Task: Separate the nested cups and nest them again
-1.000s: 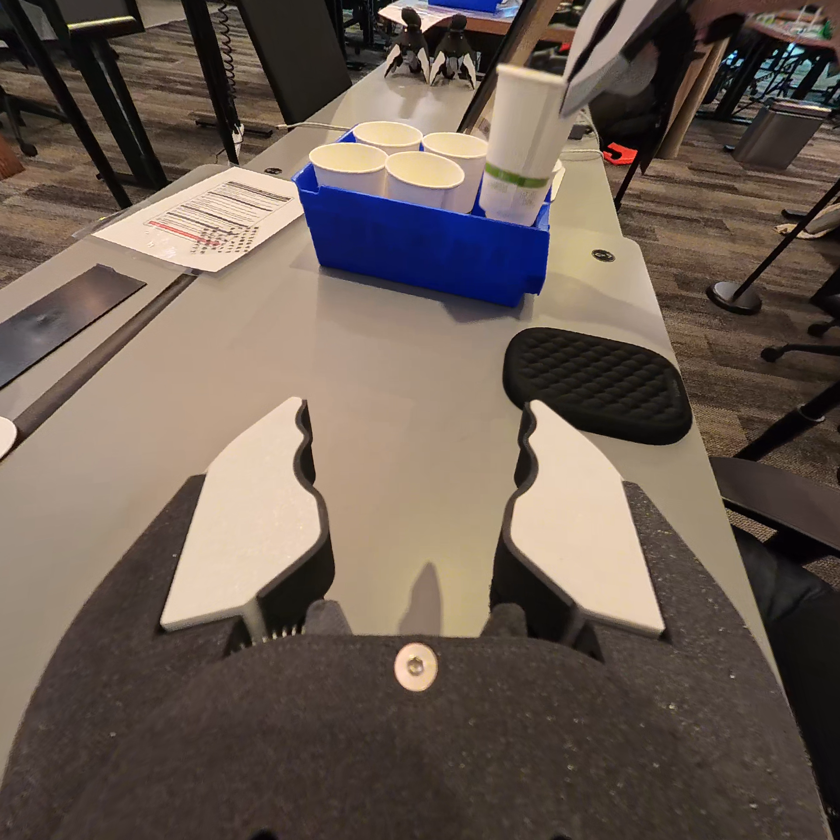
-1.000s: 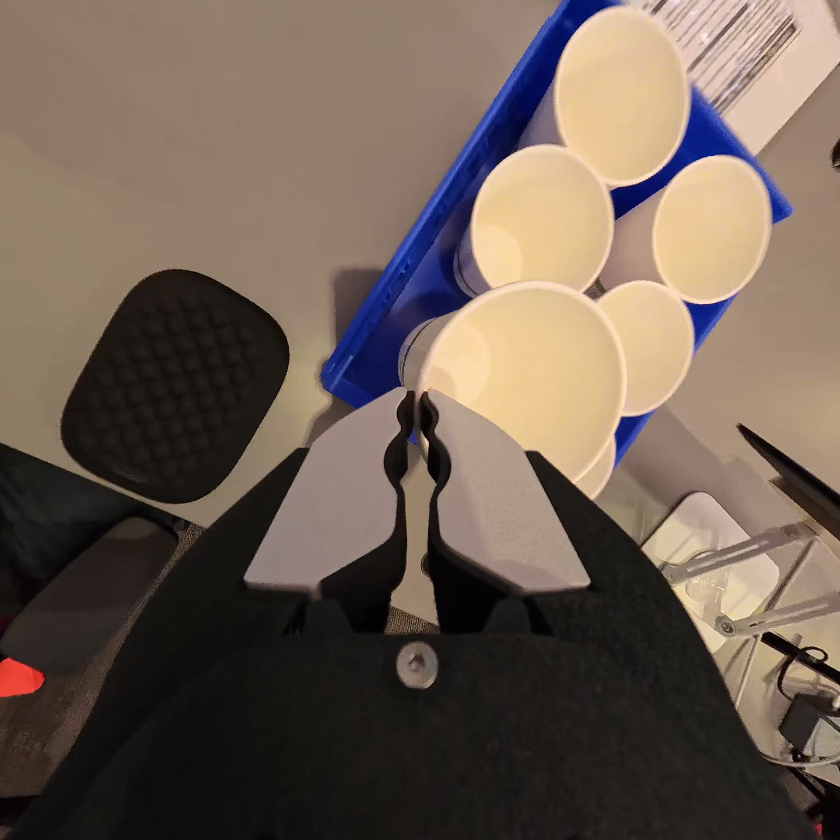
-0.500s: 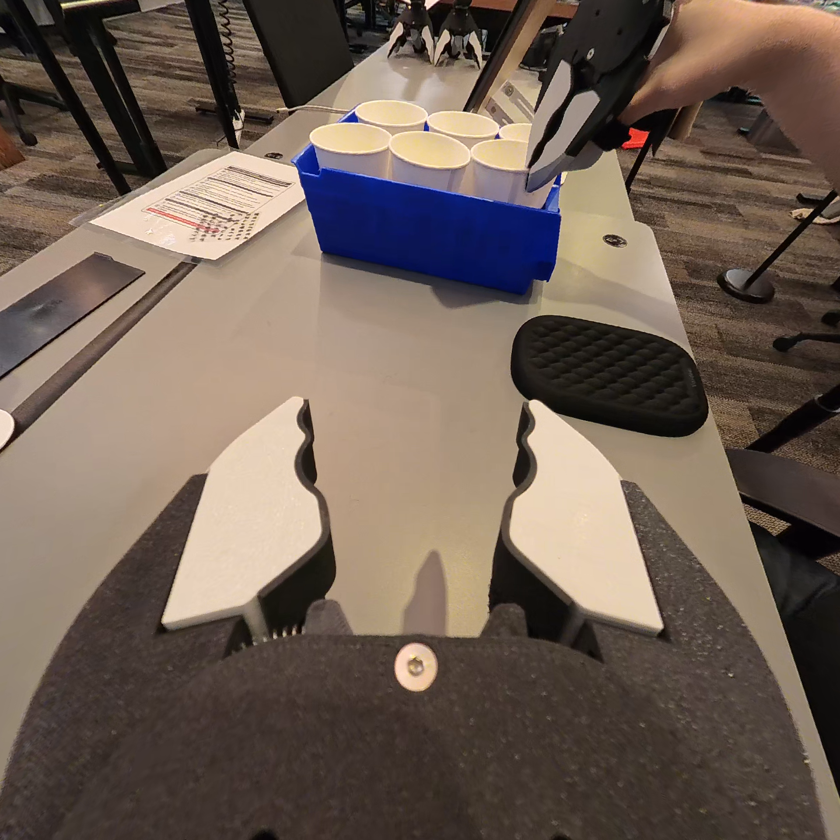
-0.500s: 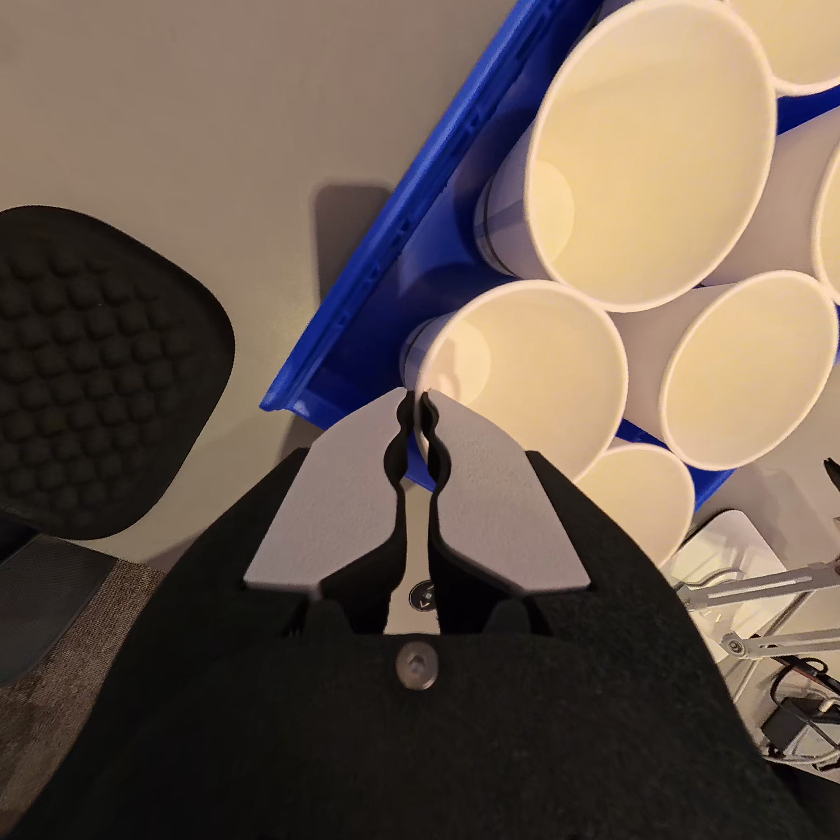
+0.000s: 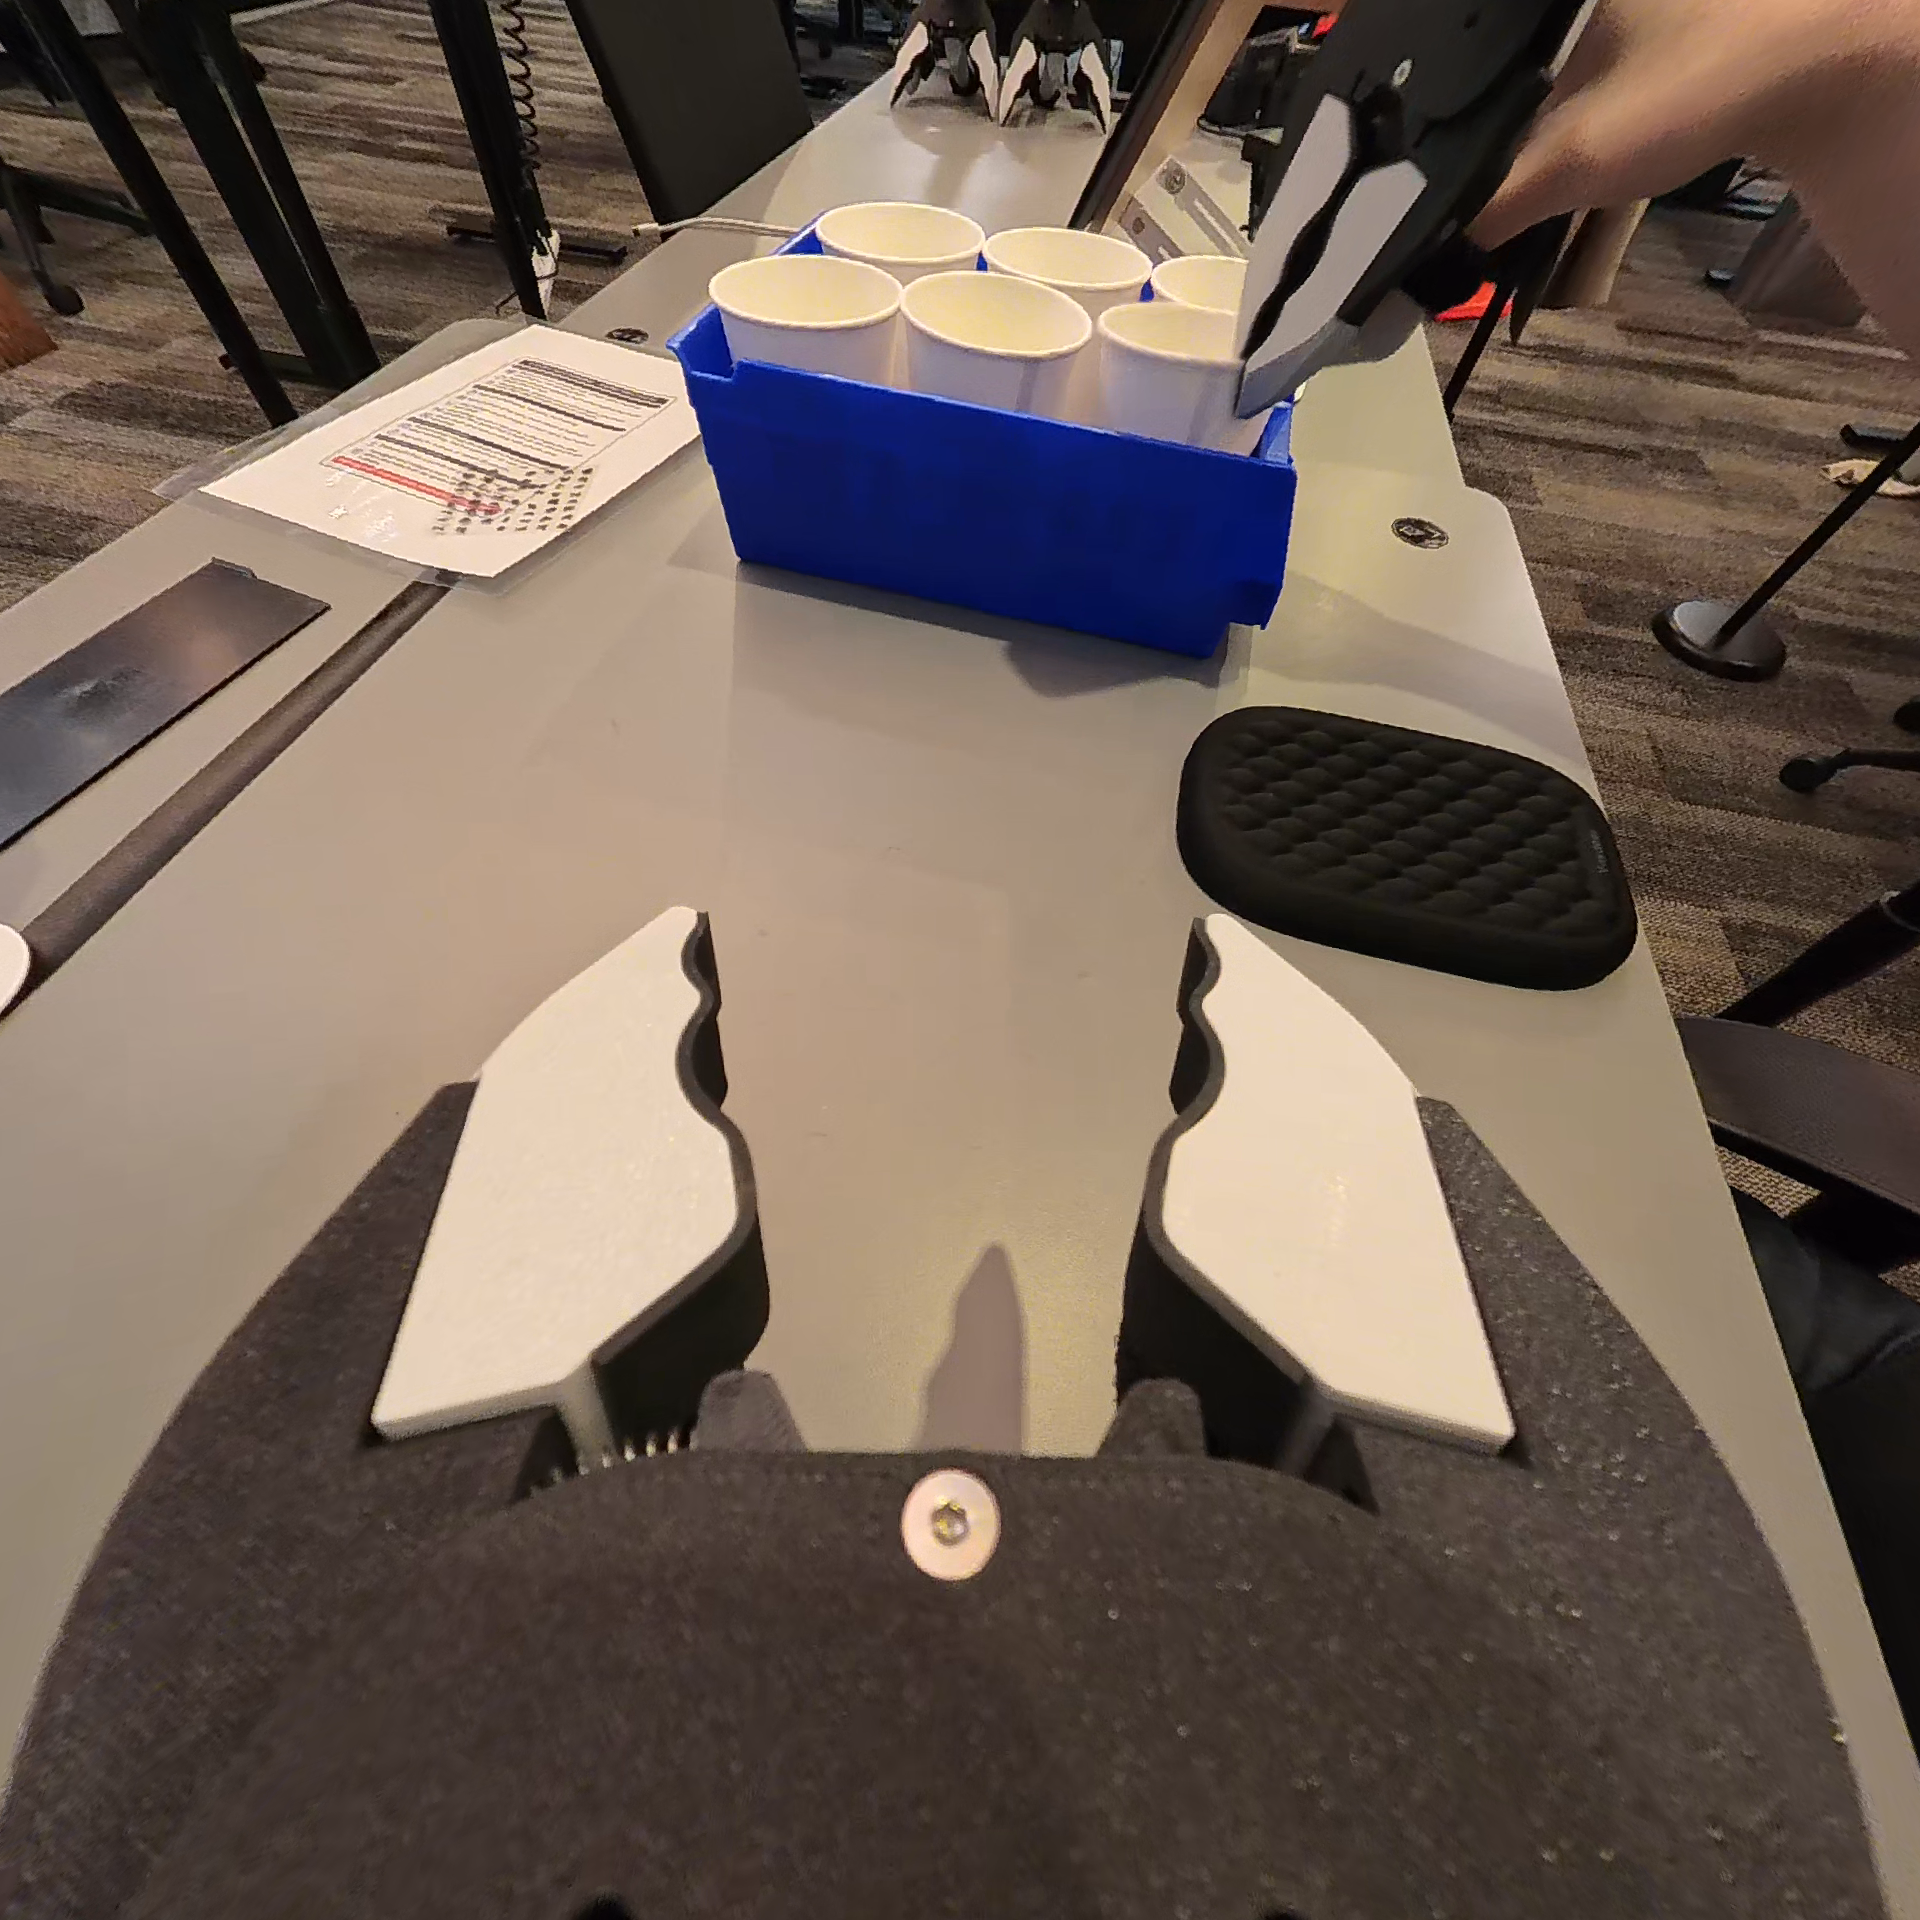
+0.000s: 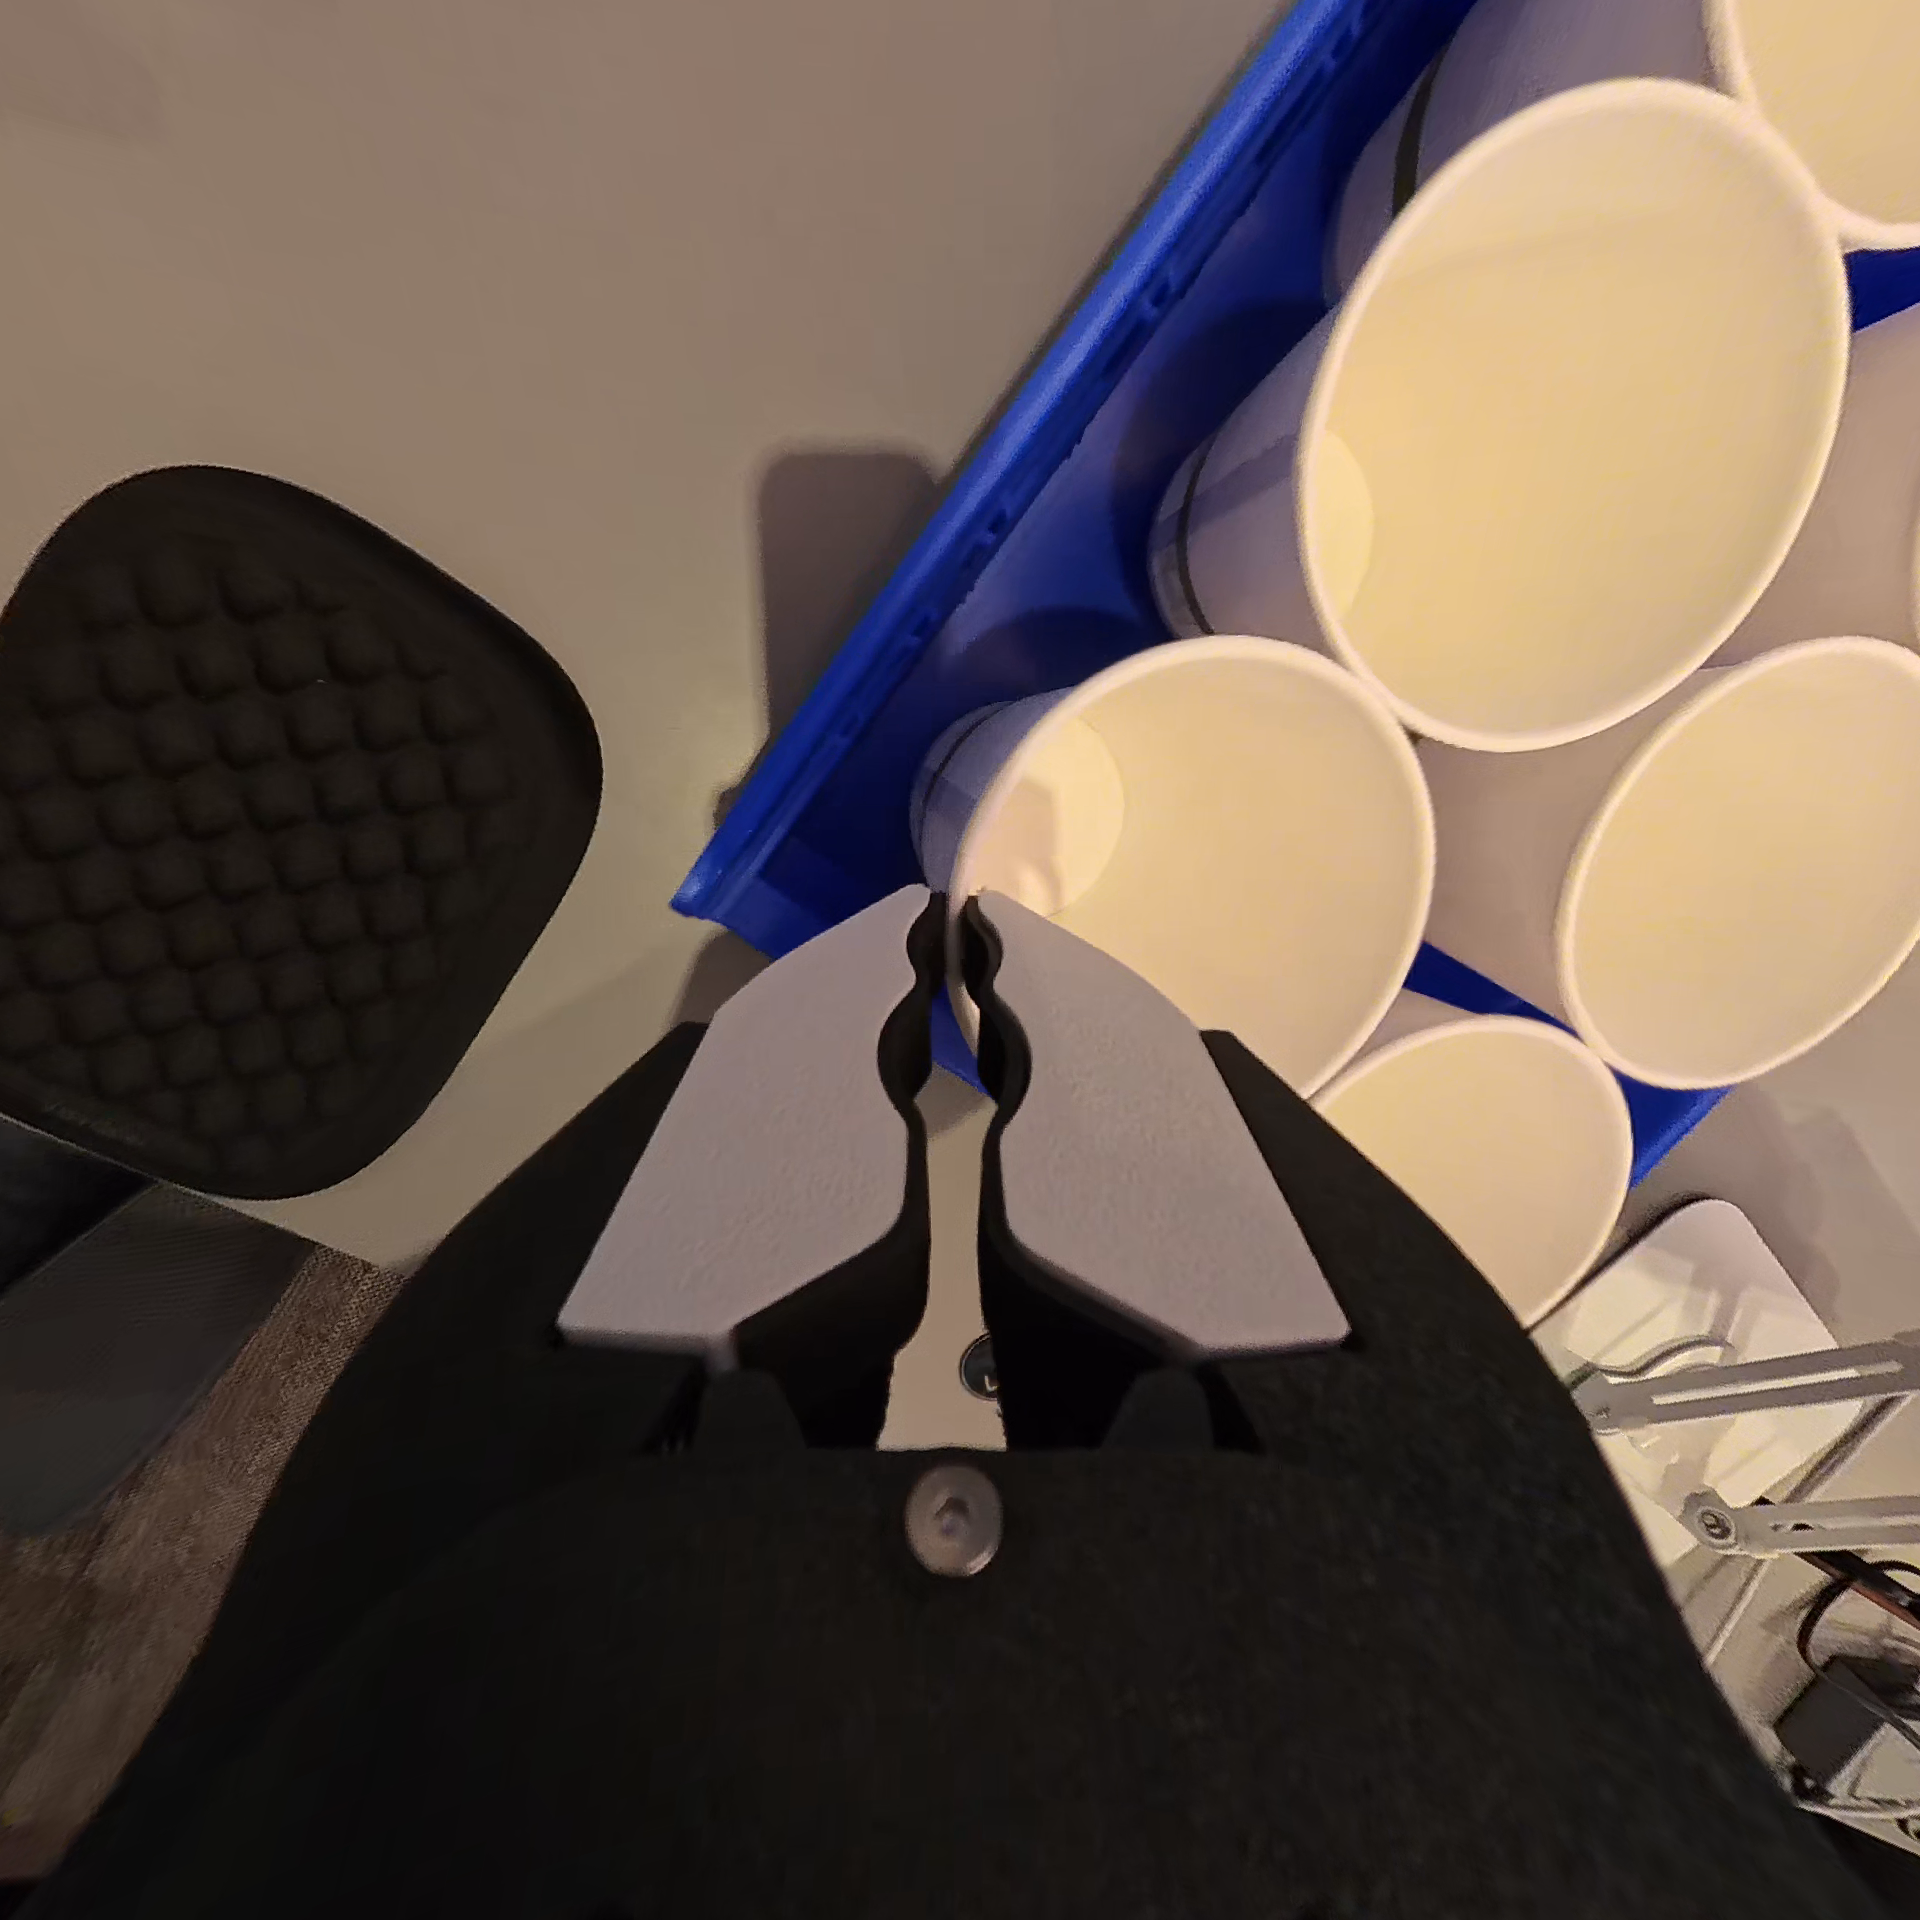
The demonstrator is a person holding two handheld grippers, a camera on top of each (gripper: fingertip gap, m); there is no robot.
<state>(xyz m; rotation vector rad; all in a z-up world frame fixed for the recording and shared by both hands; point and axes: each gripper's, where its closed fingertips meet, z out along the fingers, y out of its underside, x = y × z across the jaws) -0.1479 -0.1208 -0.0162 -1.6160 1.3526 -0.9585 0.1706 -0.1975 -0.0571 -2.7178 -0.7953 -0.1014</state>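
Several white paper cups stand in a blue bin (image 5: 987,509) at the far middle of the grey table. My right gripper (image 6: 945,904) is shut on the rim of the cup (image 6: 1195,852) in the bin's near right corner, one finger inside and one outside. The left wrist view shows that gripper (image 5: 1262,390) coming down from the upper right onto the same cup (image 5: 1164,364), held by a person's hand. The bin (image 6: 997,499) wall also shows in the right wrist view. My left gripper (image 5: 945,925) is open and empty, low over the table, well short of the bin.
A black quilted pad (image 5: 1403,842) lies near the table's right edge, and shows in the right wrist view (image 6: 239,831). A printed sheet (image 5: 468,447) and a dark flat plate (image 5: 125,675) lie at left. Two spare grippers (image 5: 997,62) stand at the far end.
My right gripper has brought its cup down from high above the bin into the bin's near right corner, still pinching the rim. My left gripper has stayed open and nearly still.
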